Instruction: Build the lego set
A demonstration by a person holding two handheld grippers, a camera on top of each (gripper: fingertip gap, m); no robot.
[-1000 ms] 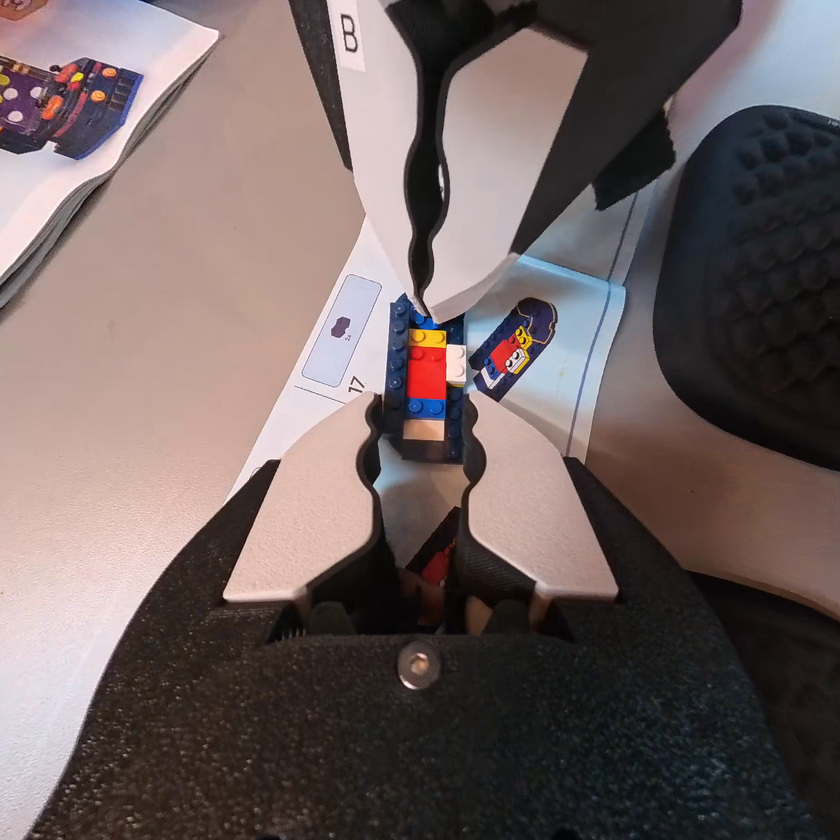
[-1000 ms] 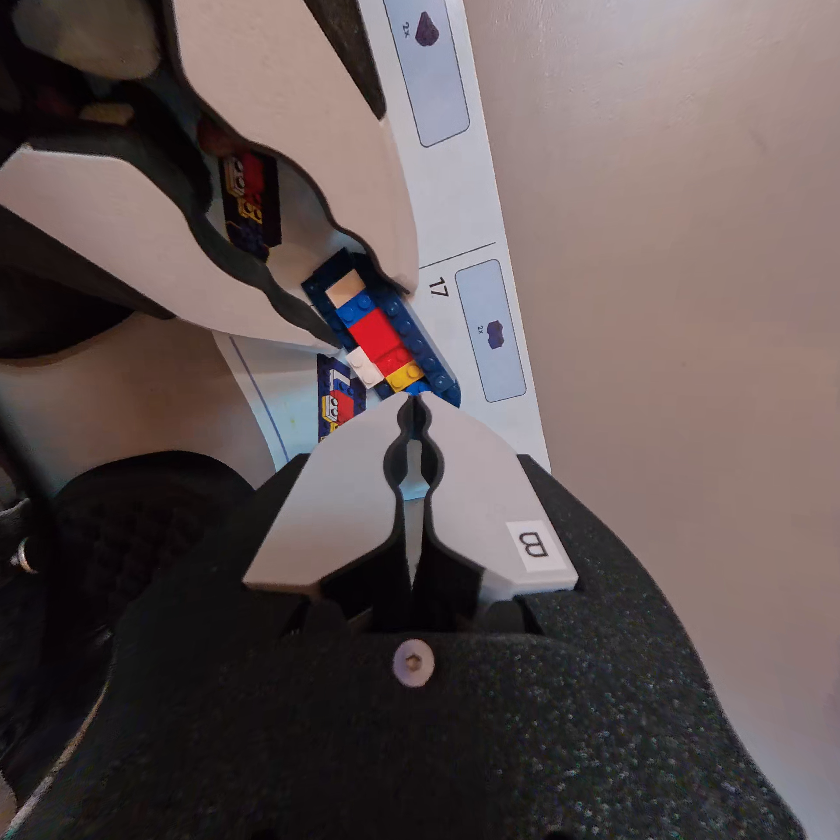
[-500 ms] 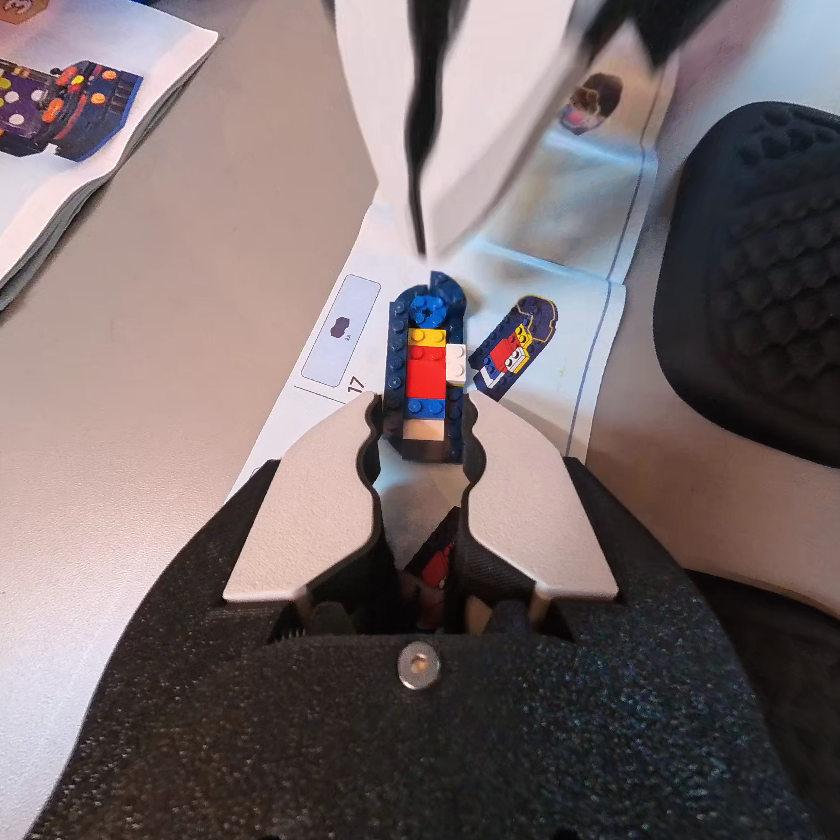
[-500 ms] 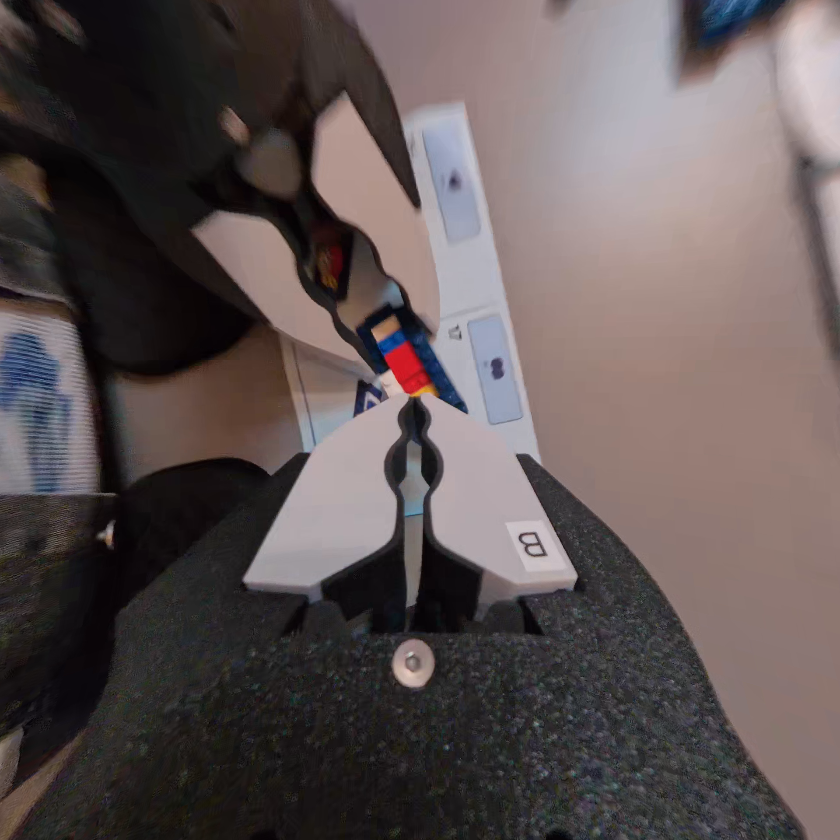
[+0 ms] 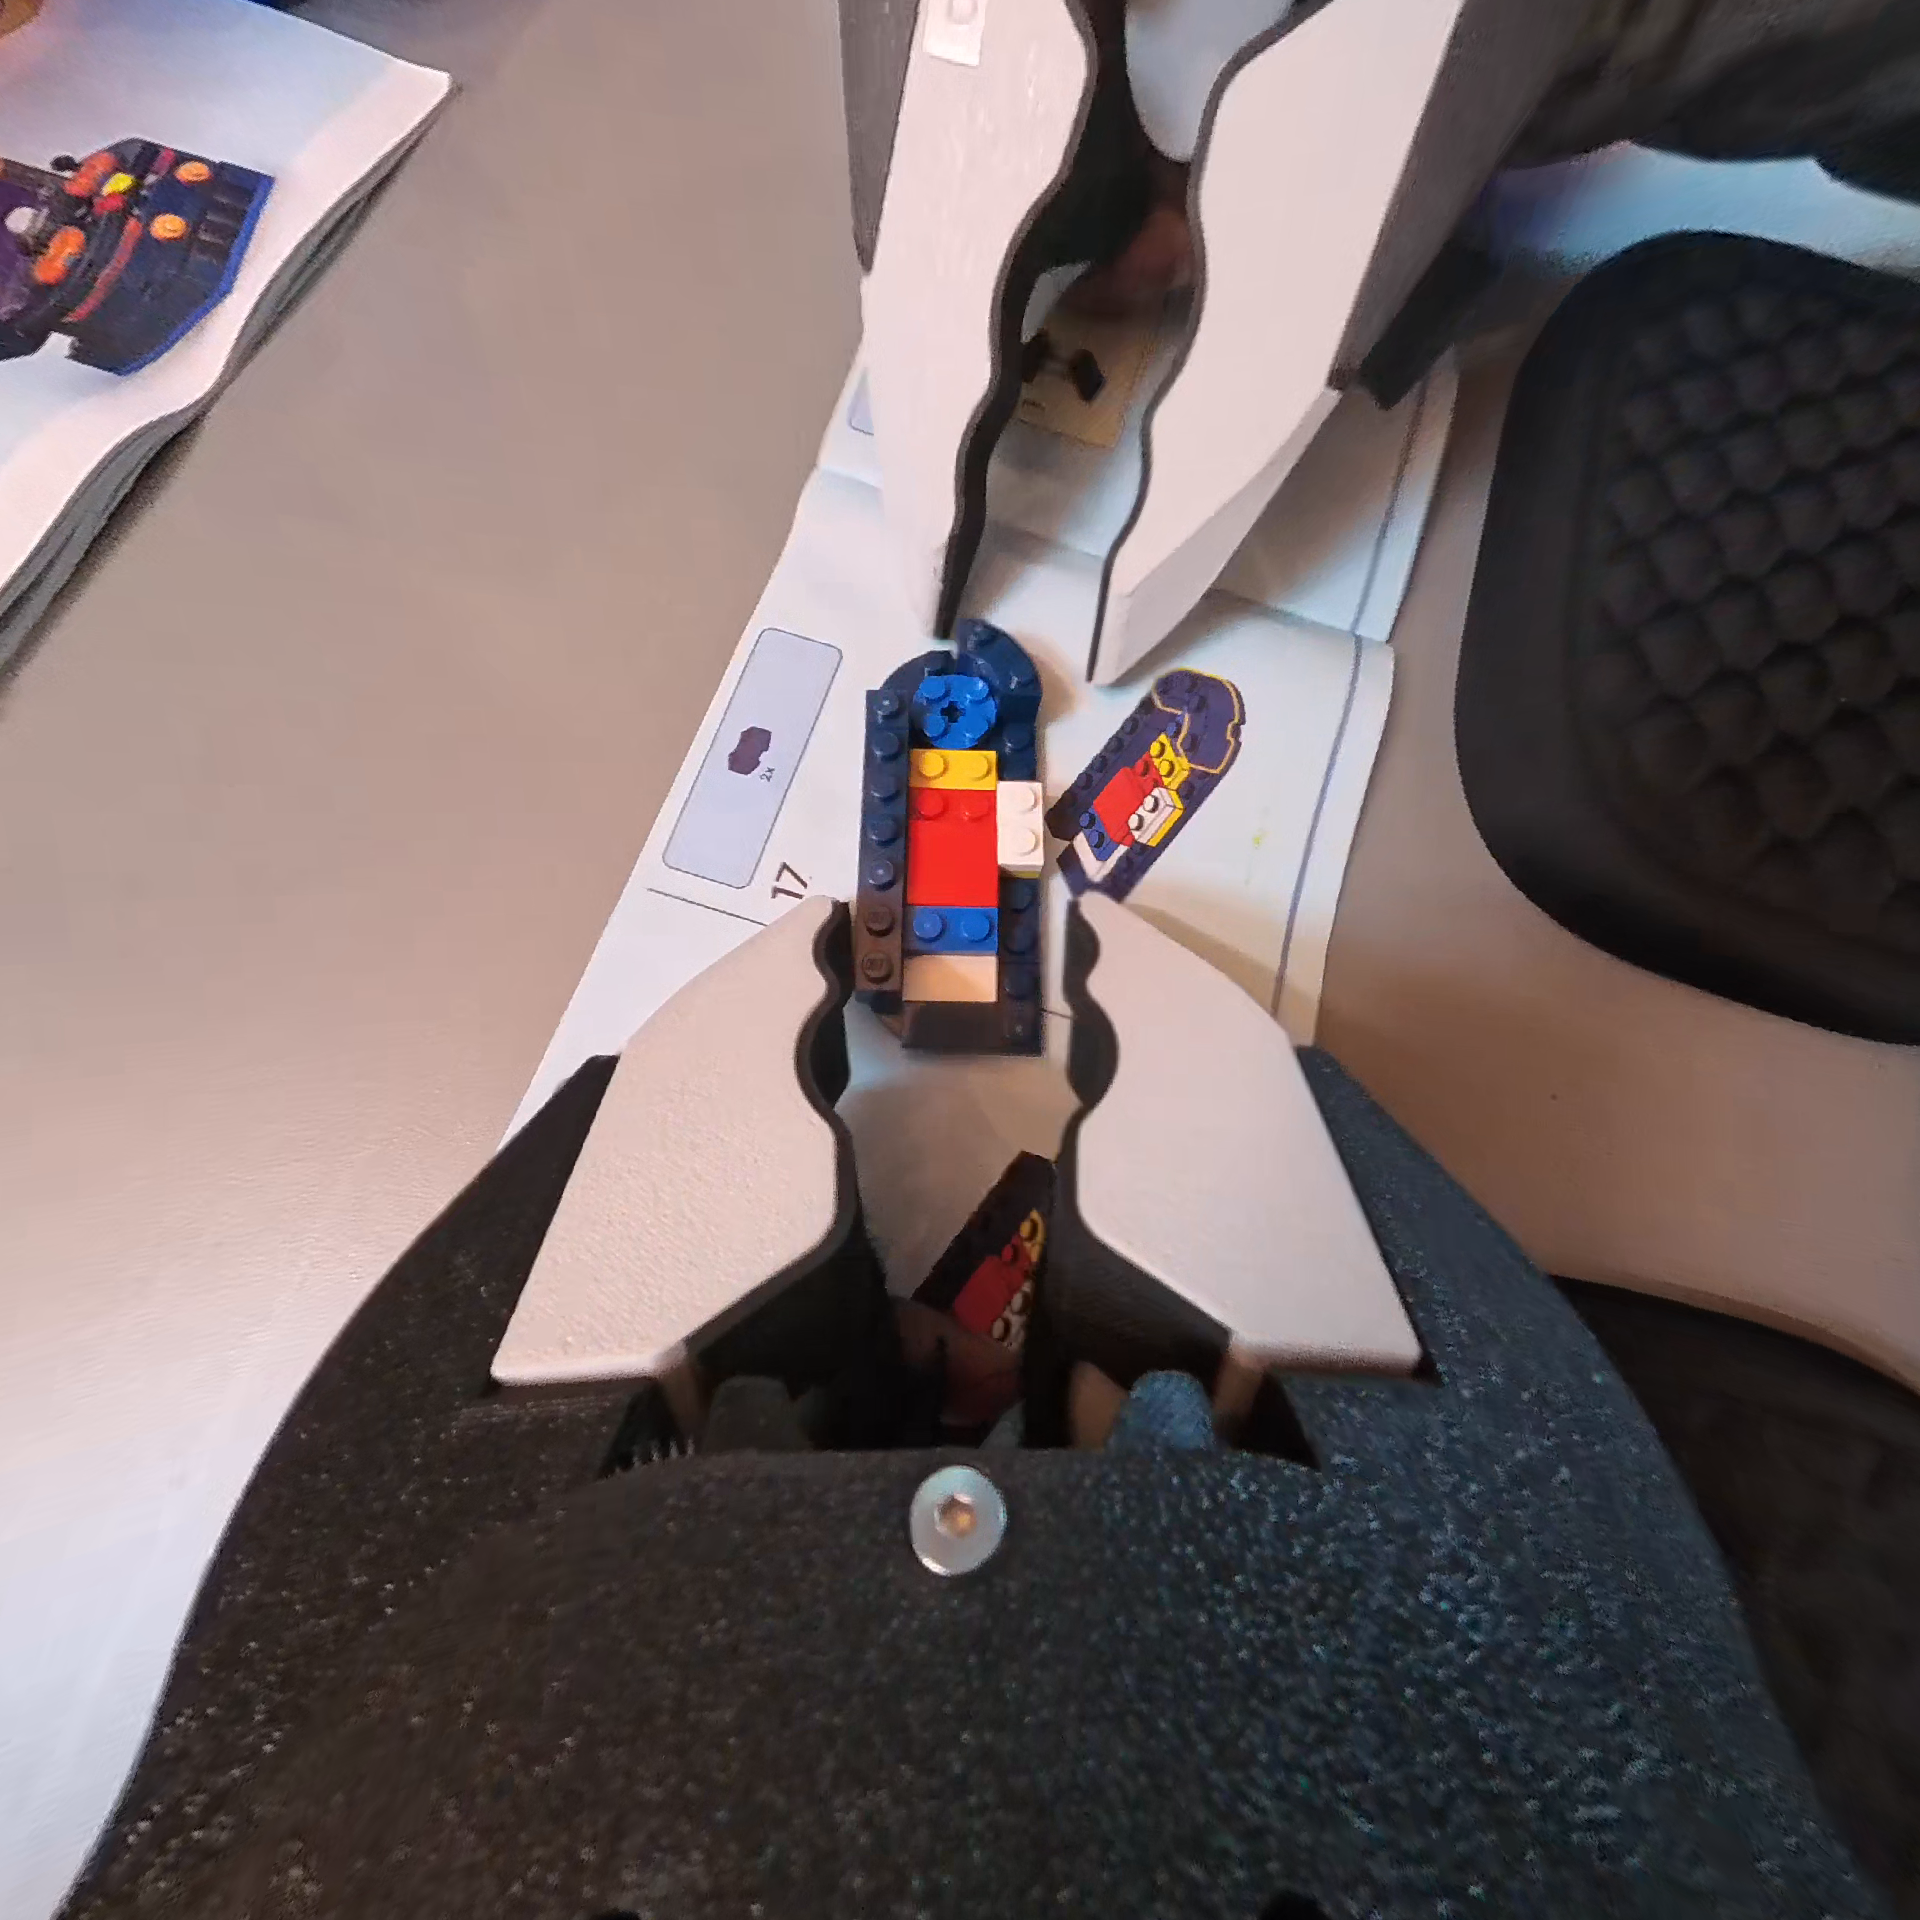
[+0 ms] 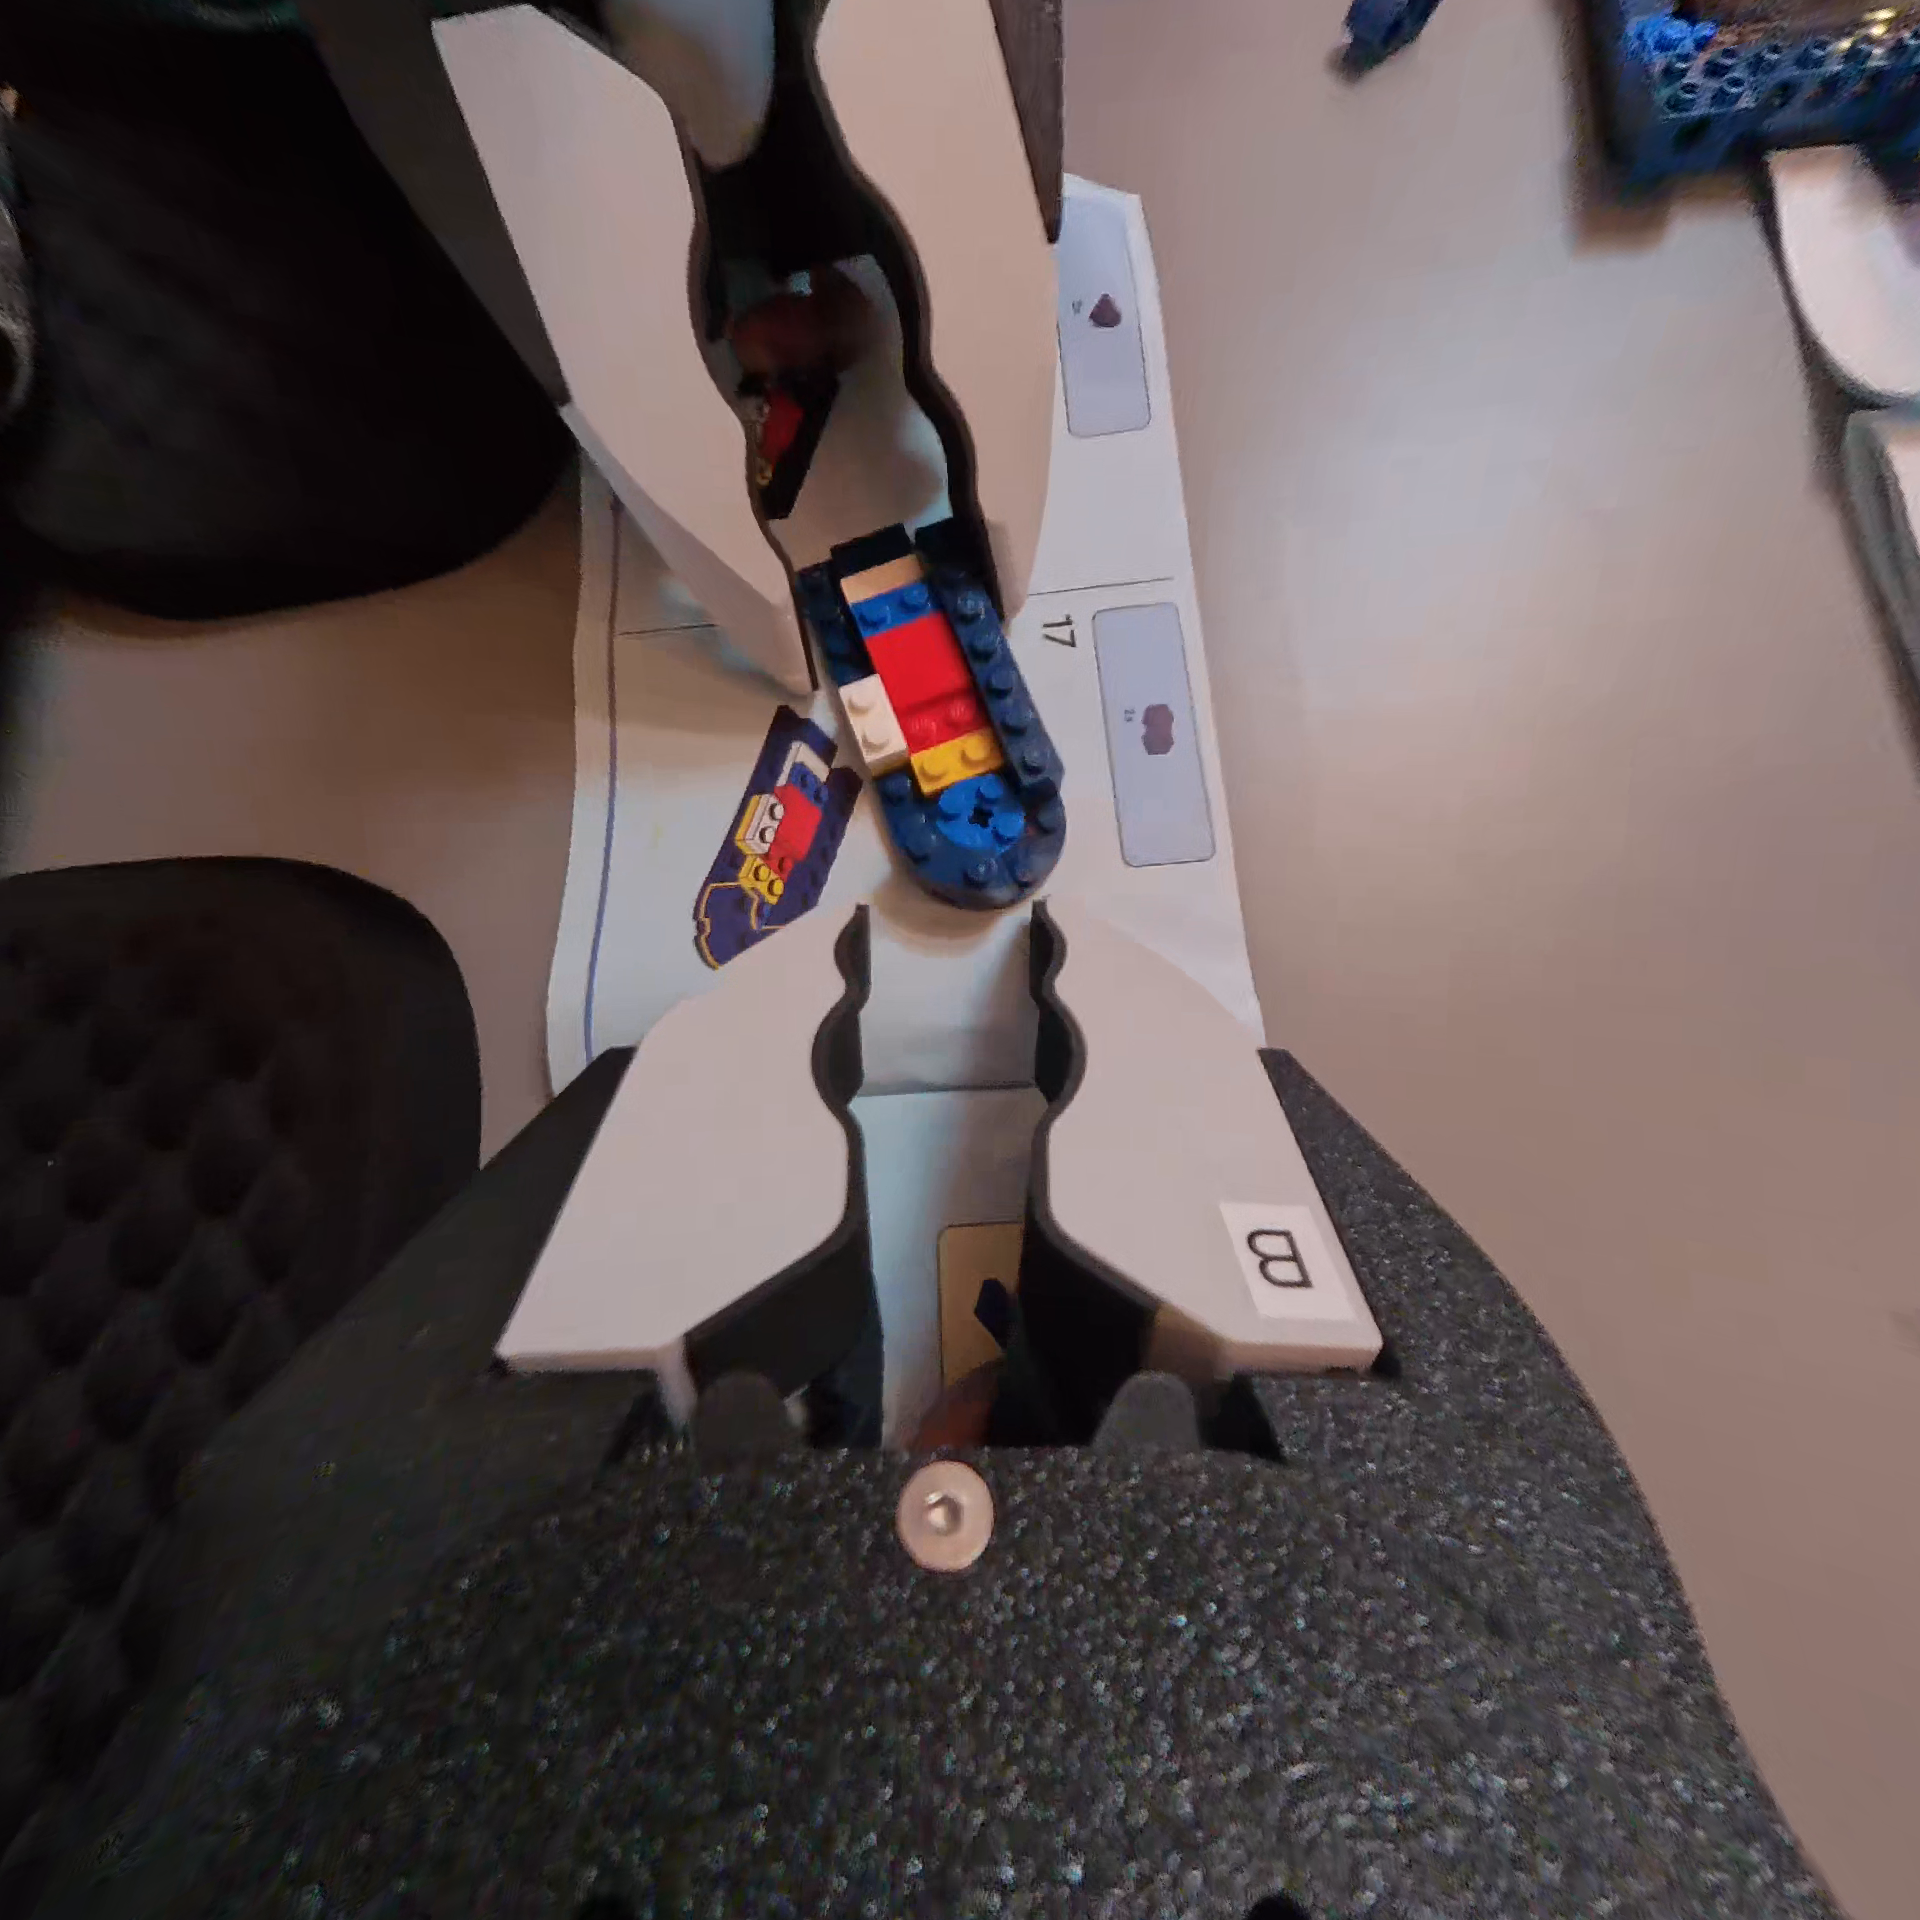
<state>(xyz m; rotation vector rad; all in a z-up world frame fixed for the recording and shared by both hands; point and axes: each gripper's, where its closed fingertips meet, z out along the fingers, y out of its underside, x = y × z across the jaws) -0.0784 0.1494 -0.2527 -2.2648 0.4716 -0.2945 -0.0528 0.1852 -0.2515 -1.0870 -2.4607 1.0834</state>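
Left wrist view, one brick model (image 5: 951,831), two open hand-held grippers (image 5: 948,914)

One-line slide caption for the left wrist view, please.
Left gripper open around the near end of a blue brick model lying on an instruction sheet; right gripper open opposite.

The instruction sheet (image 5: 1226,862) bears a printed number, the right tongs (image 6: 945,914) a lettered sticker (image 6: 1283,1257).

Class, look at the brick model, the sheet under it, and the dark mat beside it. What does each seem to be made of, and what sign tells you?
Brick model: likely hard moulded plastic; glossy studs, crisp edges, solid colours.
Instruction sheet: paper, matt white with printed pictures, its edges curling off the table.
Dark mat: probably soft rubber or foam, matt black with a bumpy dimpled surface; which one the look leaves open.
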